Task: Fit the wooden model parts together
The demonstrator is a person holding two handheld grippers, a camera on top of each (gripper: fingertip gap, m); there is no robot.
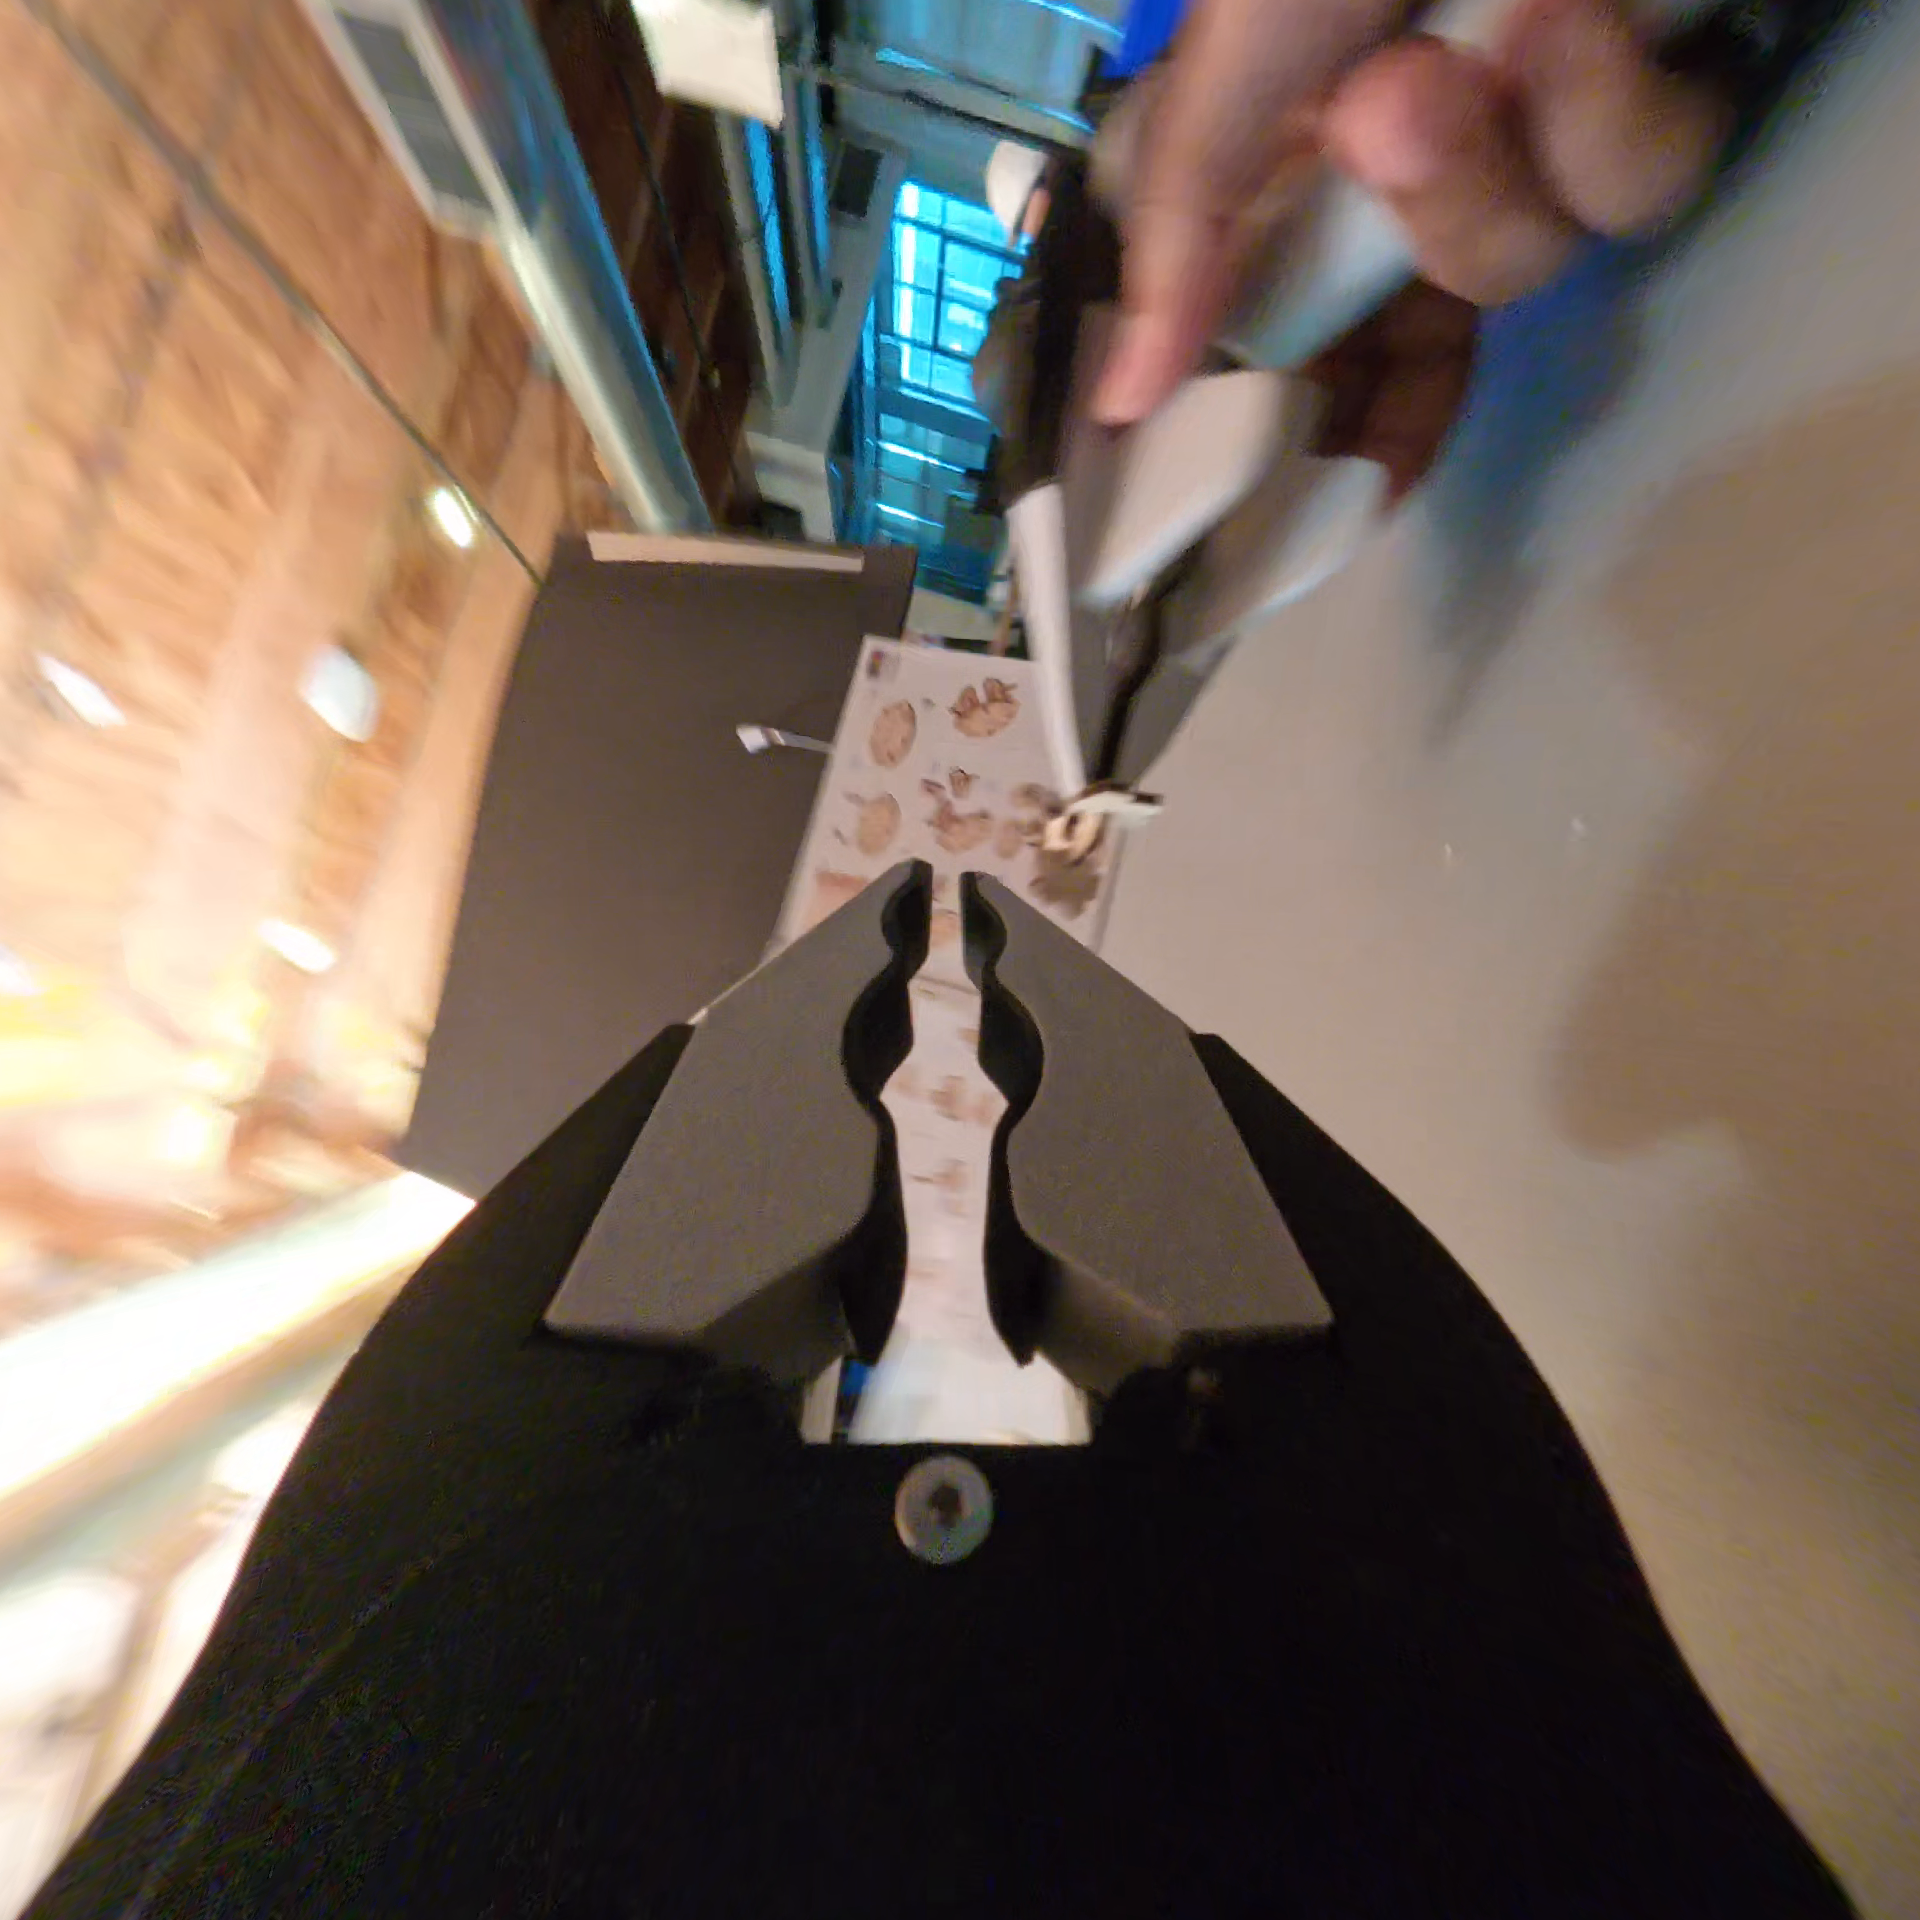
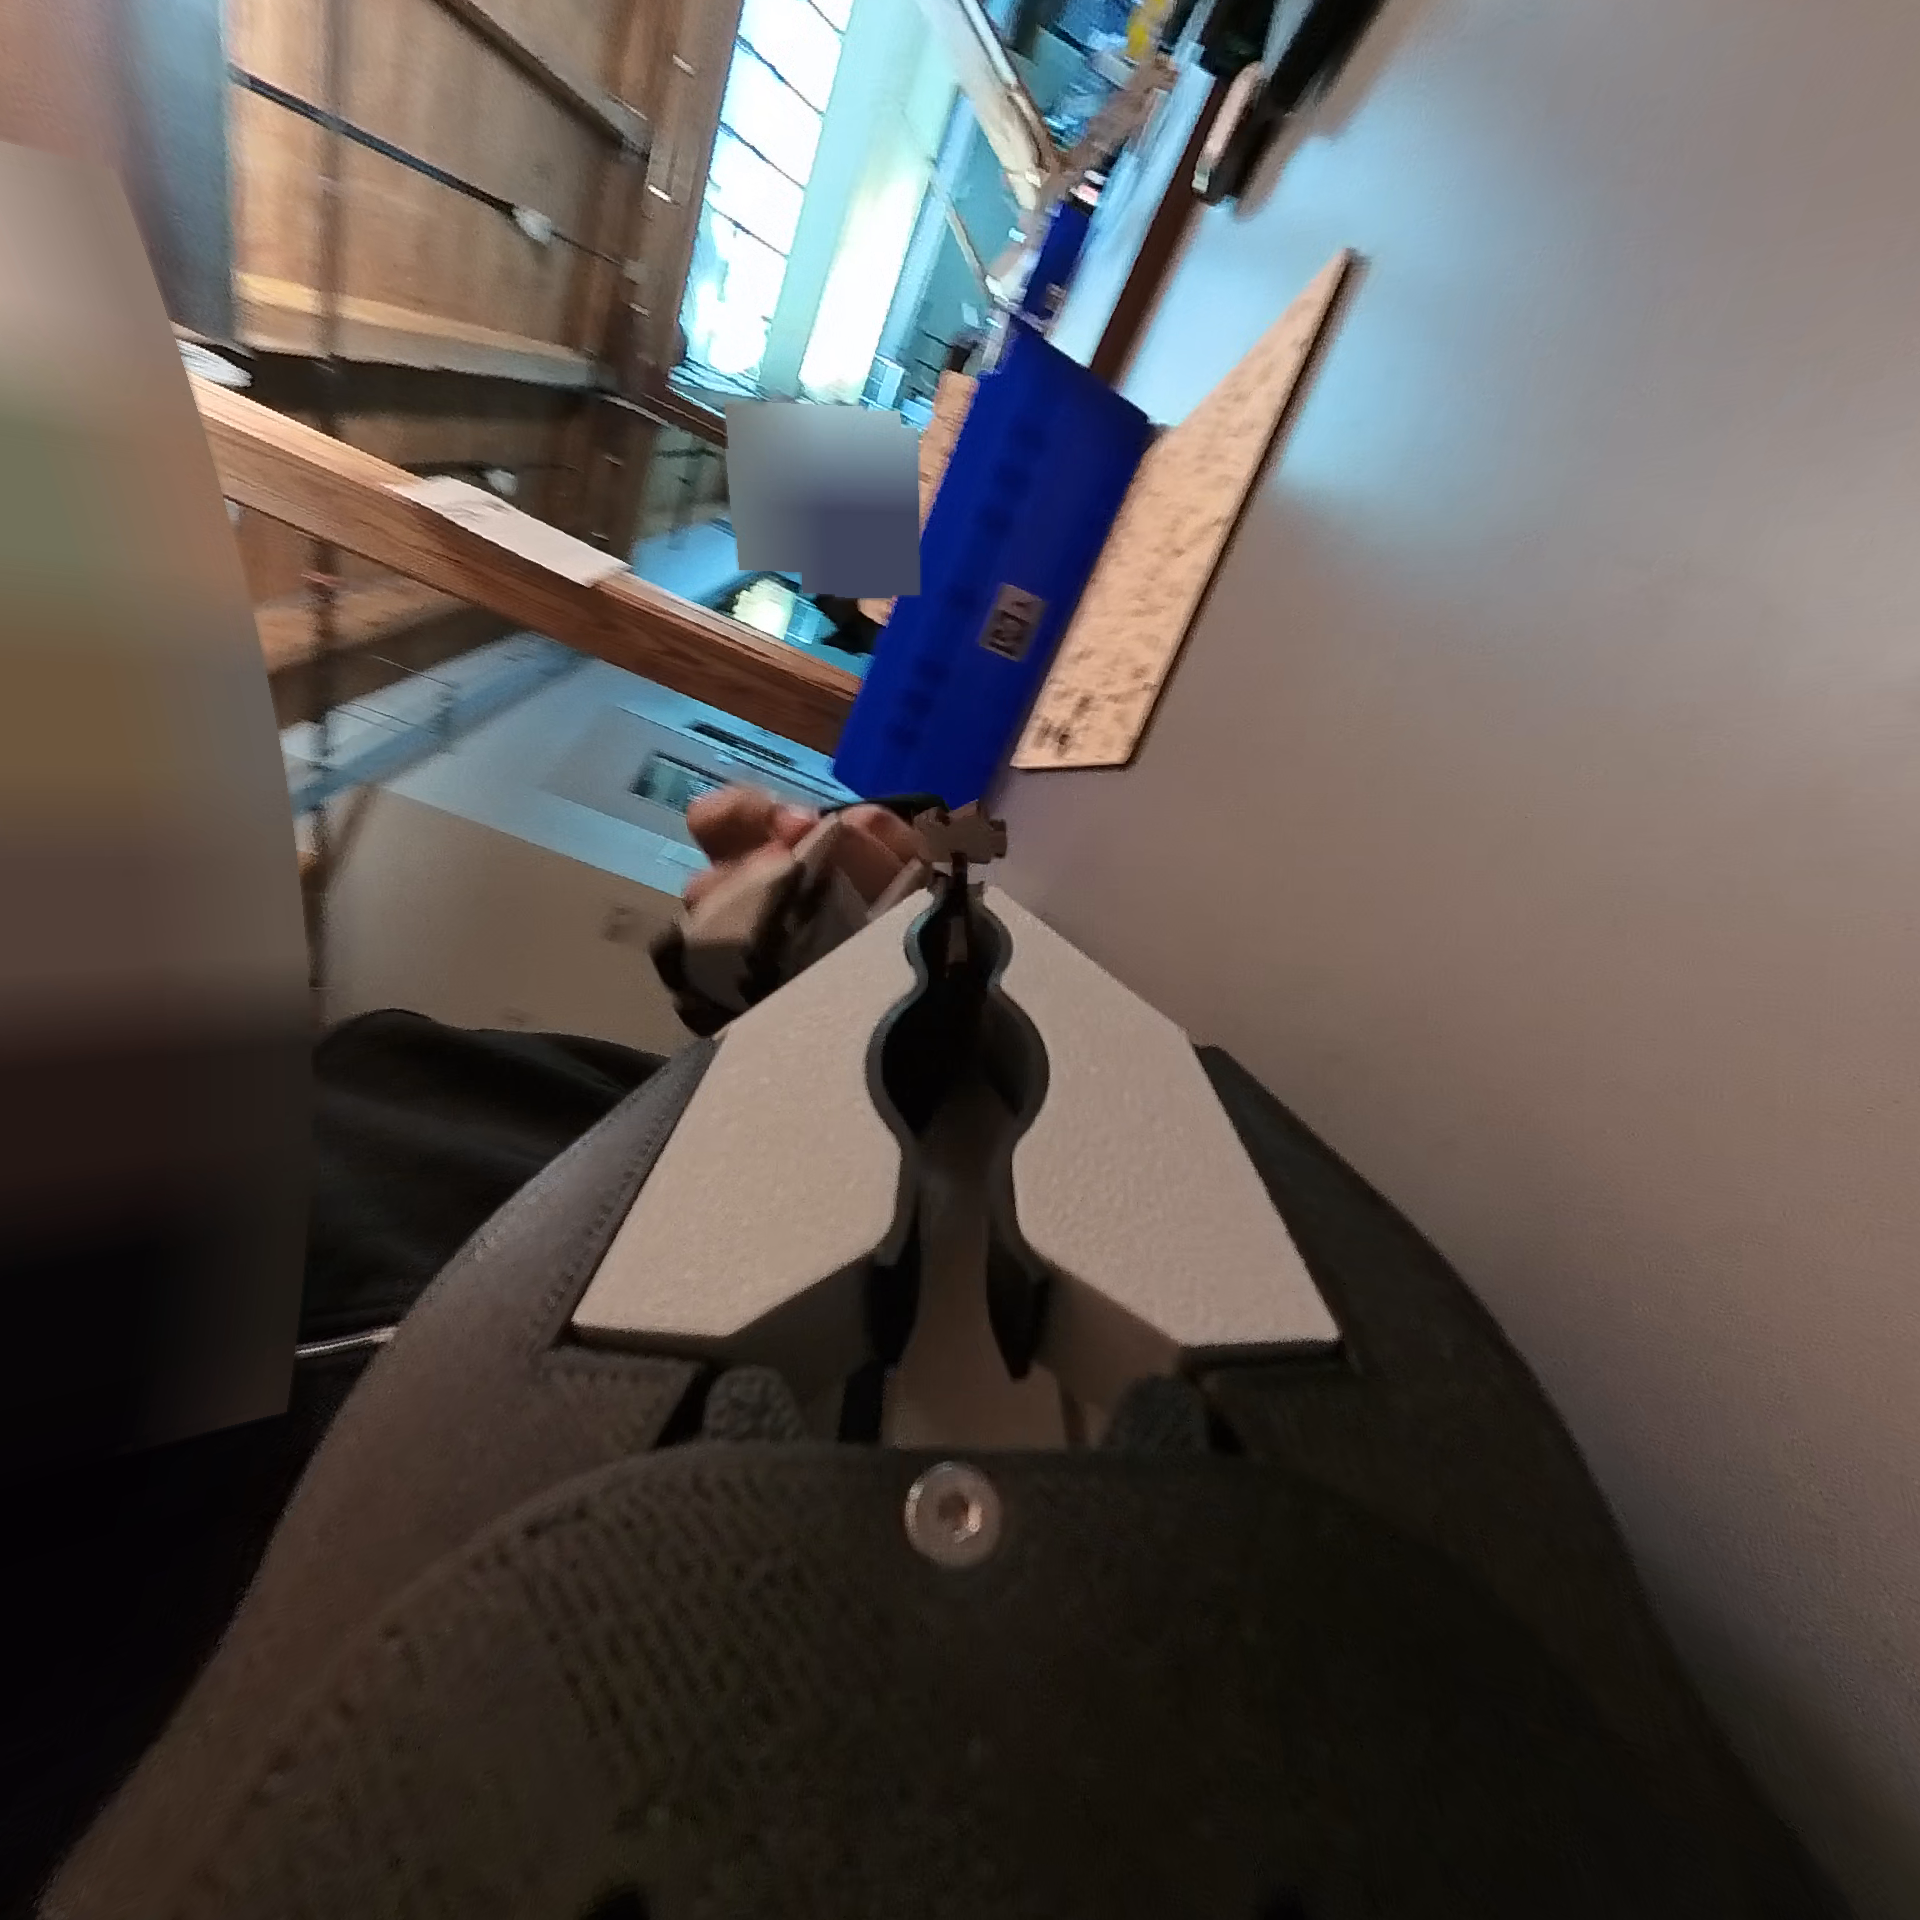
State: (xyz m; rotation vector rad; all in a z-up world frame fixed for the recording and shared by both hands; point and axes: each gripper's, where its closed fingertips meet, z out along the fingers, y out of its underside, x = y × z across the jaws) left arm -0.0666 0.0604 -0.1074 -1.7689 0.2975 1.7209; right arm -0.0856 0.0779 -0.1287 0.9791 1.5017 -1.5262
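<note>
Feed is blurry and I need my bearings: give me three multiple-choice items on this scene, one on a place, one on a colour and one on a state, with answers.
1. Where is the printed sheet relative to the left tongs?
A. straight ahead of their tips
B. hanging from the right tongs
C. inside the box

2. What colour is the box beside the speckled board?
A. red
B. blue
C. green

3. How are the right tongs?
A. wide open
B. shut on the box
C. shut on a small wooden piece

Answers: 1 A, the sheet lies just past the tips; 2 B, its side is plainly blue; 3 C, the piece sticks out of the closed tips.
</note>
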